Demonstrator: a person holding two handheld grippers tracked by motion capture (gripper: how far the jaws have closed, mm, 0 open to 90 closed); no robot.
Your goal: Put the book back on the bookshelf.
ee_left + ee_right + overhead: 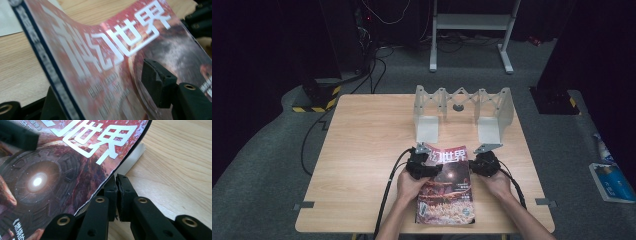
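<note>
Bare wooden table [362, 150] lies open to the left of the left gripper [424, 162], whose parted jaws straddle the magazine [446, 190] at its dark spine edge, cover lifted and curling. Opposite, the right gripper [117, 185] has its jaws pressed together beside the cover's free edge. Beyond both stands a folding rack [462, 107].

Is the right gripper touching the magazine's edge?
Touching. In the right gripper view the right gripper has its jaws pressed together at the magazine cover's curled-up edge, which runs into them without a gap.
</note>
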